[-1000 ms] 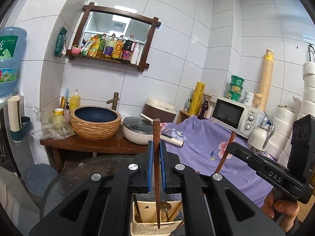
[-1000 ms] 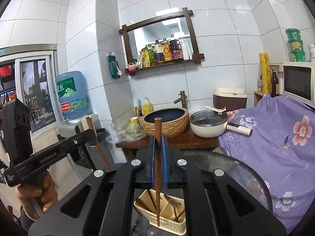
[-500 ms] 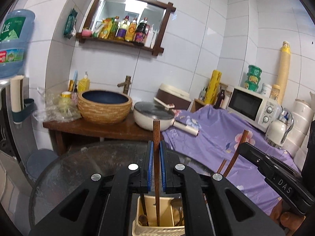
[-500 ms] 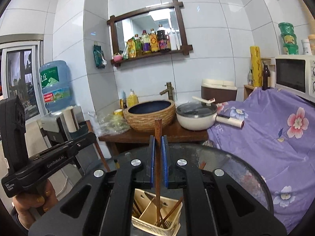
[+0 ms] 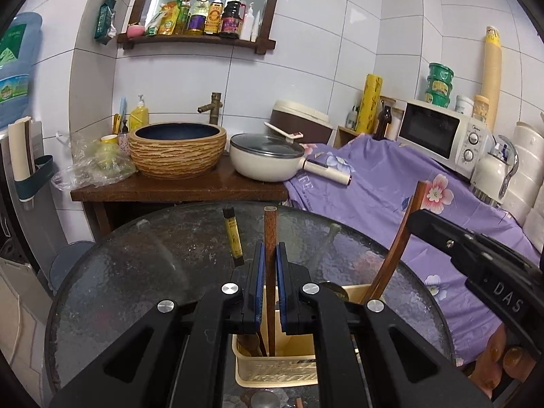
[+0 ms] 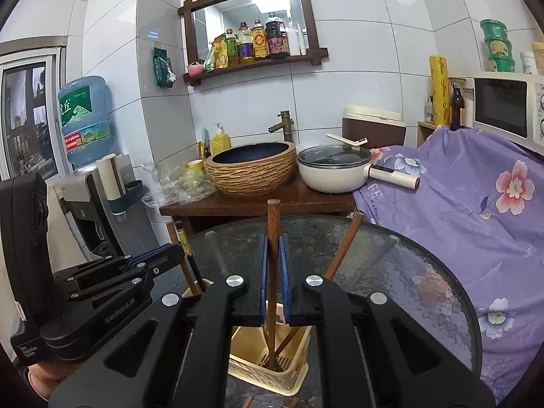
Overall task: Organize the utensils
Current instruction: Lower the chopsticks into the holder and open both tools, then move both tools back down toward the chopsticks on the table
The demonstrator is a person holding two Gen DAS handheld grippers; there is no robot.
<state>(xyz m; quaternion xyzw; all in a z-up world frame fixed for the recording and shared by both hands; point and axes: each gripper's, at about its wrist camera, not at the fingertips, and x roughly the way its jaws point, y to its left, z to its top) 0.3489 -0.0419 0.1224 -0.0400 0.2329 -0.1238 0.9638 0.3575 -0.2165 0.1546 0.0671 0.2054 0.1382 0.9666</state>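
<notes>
Fingers of the left gripper pinch a dark wooden chopstick upright, and the right gripper pinches its own wooden chopstick the same way between blue pads, both poised above the round glass surface in the near middle of the scene. Near the front edge of that surface stands the cream slotted utensil holder, and each chopstick's lower end already dips into one of its compartments; which compartment I cannot tell for certain. Other sticks lean in the holder too, among them a yellow-banded black one tilting to the far left. Smallest of all, the chopsticks themselves: I judge them light, stiff and smooth, so they may pivot or slide in a pinch made near one end. Holding them near mid-length, as both grippers do, should keep them plumb while they go down. Letting go too high could make one bounce or tip the light plastic holder.
</notes>
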